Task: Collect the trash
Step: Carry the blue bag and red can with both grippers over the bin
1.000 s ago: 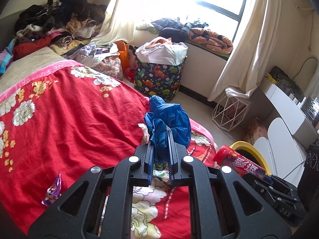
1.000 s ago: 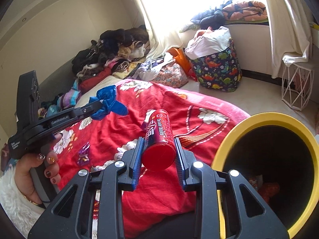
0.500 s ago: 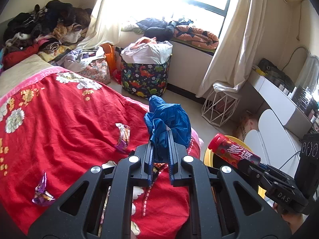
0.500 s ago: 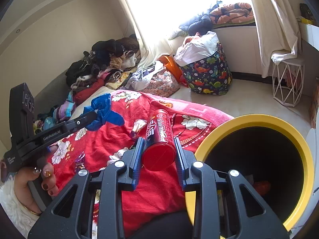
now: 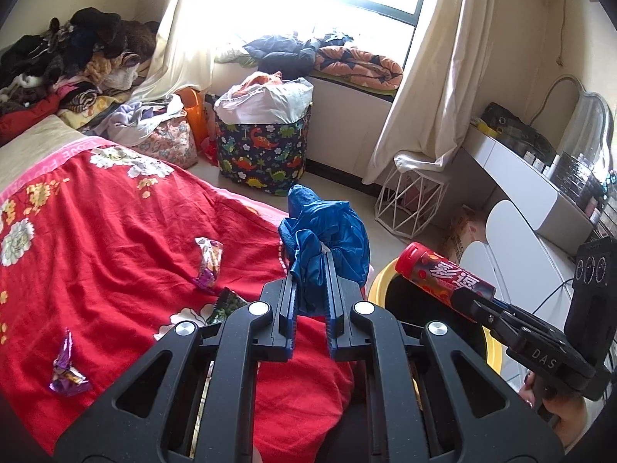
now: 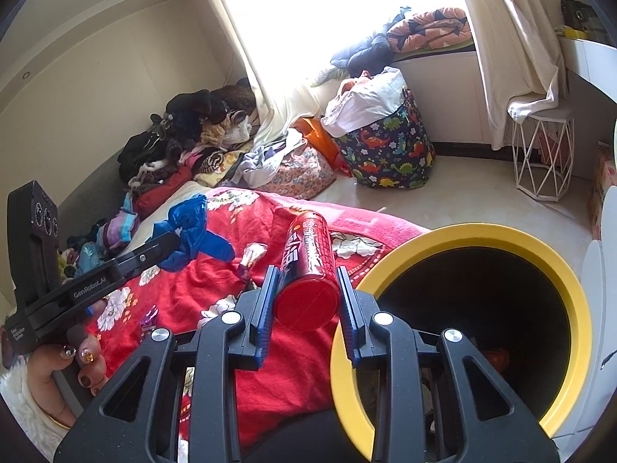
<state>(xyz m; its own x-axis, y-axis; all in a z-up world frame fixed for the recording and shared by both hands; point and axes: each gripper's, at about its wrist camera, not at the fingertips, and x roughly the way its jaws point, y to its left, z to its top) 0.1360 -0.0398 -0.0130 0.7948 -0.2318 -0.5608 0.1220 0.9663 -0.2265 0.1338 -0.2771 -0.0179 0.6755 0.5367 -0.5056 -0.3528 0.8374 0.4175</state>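
Left gripper [image 5: 311, 289]: jaws clamped tight on a crumpled blue plastic bag [image 5: 324, 235], held above the foot of the red floral bedspread [image 5: 115, 239].

Right gripper [image 6: 306, 301]: jaws narrow, gripping a red cylindrical snack can [image 6: 307, 266] by its sides, base end toward the camera. Can is just left of the yellow-rimmed bin [image 6: 497, 231], not over the opening.

Bin interior dark; some reddish scraps visible at the bottom, kind not discernible.

Loose on the bedspread: purple candy wrapper [image 5: 67, 370], a second wrapper [image 5: 208, 264], a dark one [image 5: 225, 305] just beside the left gripper.

Dinosaur-print fabric basket [image 5: 262, 154] on the floor by the window, filled above the rim with white and orange cloth. White wire-frame basket [image 5: 412, 204] under the curtain; contents not clear.
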